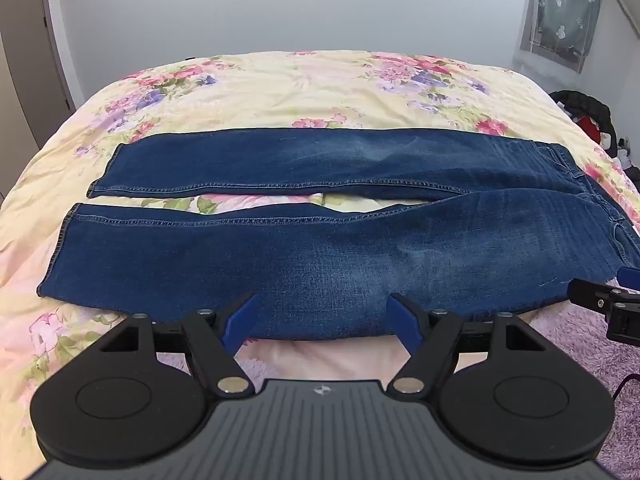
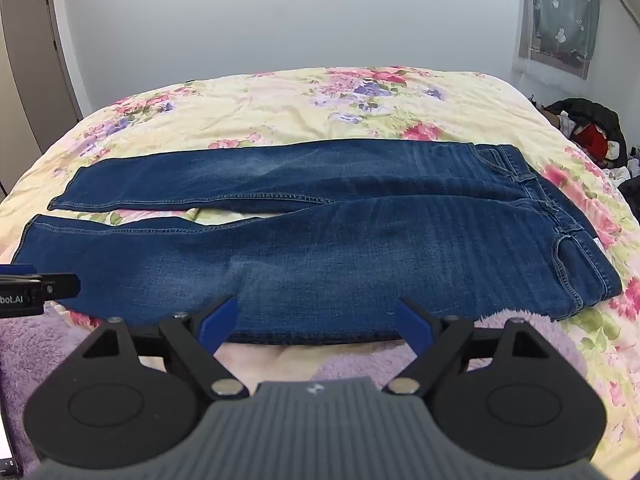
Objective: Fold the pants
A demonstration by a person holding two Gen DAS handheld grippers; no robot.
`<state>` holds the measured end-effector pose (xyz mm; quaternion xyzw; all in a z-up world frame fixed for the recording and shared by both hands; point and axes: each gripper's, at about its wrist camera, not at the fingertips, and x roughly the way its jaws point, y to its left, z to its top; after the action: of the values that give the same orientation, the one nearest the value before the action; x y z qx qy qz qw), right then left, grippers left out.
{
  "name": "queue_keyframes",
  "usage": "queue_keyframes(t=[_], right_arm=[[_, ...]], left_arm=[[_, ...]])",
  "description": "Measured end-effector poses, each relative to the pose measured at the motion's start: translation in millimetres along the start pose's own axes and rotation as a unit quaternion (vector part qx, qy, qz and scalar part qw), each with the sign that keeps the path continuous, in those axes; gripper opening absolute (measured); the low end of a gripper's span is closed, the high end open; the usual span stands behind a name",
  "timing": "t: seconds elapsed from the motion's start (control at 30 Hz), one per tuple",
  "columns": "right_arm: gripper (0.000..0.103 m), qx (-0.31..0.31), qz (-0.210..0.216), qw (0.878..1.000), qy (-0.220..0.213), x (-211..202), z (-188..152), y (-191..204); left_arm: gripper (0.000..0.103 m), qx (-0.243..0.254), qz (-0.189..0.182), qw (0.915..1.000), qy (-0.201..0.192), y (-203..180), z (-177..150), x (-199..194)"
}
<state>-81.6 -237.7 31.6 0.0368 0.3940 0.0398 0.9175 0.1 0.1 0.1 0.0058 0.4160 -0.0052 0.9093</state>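
Note:
Dark blue jeans [image 1: 304, 256] lie flat across the bed, waistband to the right, leg hems to the left, the two legs slightly apart. They also show in the right wrist view [image 2: 360, 248]. My left gripper [image 1: 322, 306] is open and empty, its blue fingertips over the near edge of the near leg. My right gripper [image 2: 316, 312] is open and empty at the near edge of the jeans near the thigh. Each gripper shows at the side of the other's view: the right one [image 1: 612, 300] and the left one [image 2: 36, 288].
The bed carries a yellow floral quilt [image 1: 280, 88]. A purple fuzzy blanket [image 2: 360, 360] hangs over the near bed edge. Piled clothes [image 2: 588, 132] sit beyond the bed's right side. A door [image 2: 28, 60] is at the left, a curtained window [image 2: 560, 12] at the right.

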Motion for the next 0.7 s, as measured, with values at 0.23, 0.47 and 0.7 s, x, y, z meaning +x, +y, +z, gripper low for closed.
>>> queue_keyframes(t=[0.23, 0.47, 0.7], right_arm=[[0.082, 0.002, 0.002, 1.000, 0.000, -1.5, 0.1, -0.2], [0.082, 0.000, 0.002, 1.000, -0.001, -5.3, -0.2, 0.2], [0.082, 0.000, 0.001, 1.000, 0.003, -2.1, 1.5, 0.7]], left_arm=[[0.086, 0.001, -0.001, 1.0000, 0.001, -0.1, 0.0, 1.1], [0.086, 0.000, 0.000, 1.0000, 0.000, 0.6, 0.3, 0.0], [0.086, 0.000, 0.003, 1.0000, -0.002, 3.1, 1.8, -2.1]])
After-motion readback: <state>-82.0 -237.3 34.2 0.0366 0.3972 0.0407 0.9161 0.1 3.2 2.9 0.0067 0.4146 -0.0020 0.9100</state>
